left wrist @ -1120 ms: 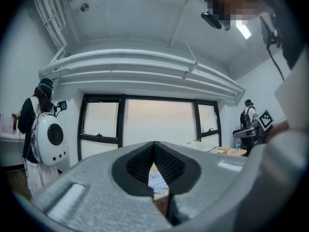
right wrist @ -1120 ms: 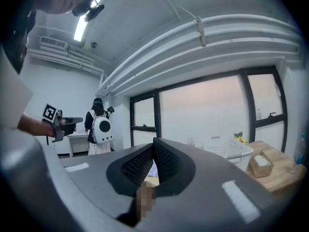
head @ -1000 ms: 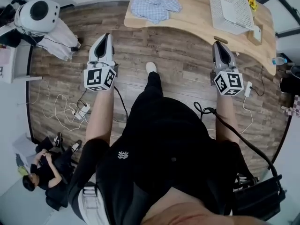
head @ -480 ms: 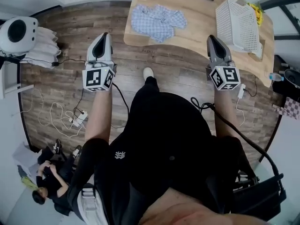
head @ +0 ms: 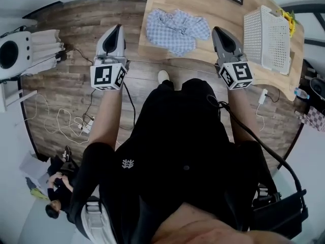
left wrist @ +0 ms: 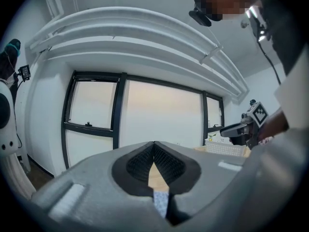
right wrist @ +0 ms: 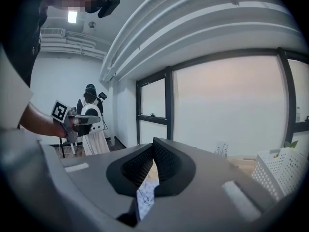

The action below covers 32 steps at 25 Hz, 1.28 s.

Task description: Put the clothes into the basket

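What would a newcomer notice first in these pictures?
Probably the left hand-held gripper and right hand-held gripper, each with a black-and-white marker cube, held out toward a wooden table, jaws closed. Between them on the table lies a crumpled blue checked shirt, with a white basket at the right end.

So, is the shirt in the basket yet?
No. The checked shirt lies crumpled on the table, apart from the white basket further along it.
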{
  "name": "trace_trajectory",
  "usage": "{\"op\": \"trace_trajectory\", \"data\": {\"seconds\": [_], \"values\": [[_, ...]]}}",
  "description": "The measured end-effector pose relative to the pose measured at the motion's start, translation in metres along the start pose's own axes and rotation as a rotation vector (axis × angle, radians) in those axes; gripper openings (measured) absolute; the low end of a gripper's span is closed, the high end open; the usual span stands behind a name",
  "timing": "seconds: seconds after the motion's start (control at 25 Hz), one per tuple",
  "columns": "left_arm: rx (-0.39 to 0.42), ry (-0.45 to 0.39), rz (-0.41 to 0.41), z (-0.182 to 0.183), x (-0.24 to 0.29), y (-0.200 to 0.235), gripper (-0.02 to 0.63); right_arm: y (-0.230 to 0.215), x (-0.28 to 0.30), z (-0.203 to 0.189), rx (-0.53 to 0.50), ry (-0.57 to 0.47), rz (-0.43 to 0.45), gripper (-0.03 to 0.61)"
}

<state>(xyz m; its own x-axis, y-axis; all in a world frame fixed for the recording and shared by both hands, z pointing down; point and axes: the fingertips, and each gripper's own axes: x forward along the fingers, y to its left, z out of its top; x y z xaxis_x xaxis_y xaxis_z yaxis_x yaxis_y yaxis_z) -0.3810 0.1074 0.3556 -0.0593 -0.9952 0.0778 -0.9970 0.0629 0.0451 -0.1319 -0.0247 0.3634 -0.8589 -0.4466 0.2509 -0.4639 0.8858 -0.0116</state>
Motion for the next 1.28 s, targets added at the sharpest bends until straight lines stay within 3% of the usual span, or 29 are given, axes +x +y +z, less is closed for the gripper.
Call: {"op": "trace_trajectory", "data": {"seconds": [0.16, 0.36, 0.72, 1.16, 1.28], "values": [[-0.016, 0.005, -0.002, -0.001, 0.037, -0.006, 0.0, -0.022, 0.028, -0.011, 0.026, 0.027, 0.031, -0.005], [0.032, 0.032, 0.005, -0.014, 0.054, -0.012, 0.0, -0.019, 0.063, -0.03, 0.021, 0.065, 0.112, -0.005], [-0.048, 0.083, 0.105, -0.061, 0.067, -0.009, 0.0, 0.007, 0.107, -0.081, -0.008, 0.152, 0.274, 0.008], [-0.074, 0.122, 0.139, -0.107, 0.07, 0.004, 0.0, 0.023, 0.145, -0.135, -0.012, 0.223, 0.343, 0.017], [-0.085, 0.136, 0.145, -0.113, 0.065, 0.003, 0.0, 0.033, 0.143, -0.146, -0.021, 0.254, 0.369, 0.077]]}}
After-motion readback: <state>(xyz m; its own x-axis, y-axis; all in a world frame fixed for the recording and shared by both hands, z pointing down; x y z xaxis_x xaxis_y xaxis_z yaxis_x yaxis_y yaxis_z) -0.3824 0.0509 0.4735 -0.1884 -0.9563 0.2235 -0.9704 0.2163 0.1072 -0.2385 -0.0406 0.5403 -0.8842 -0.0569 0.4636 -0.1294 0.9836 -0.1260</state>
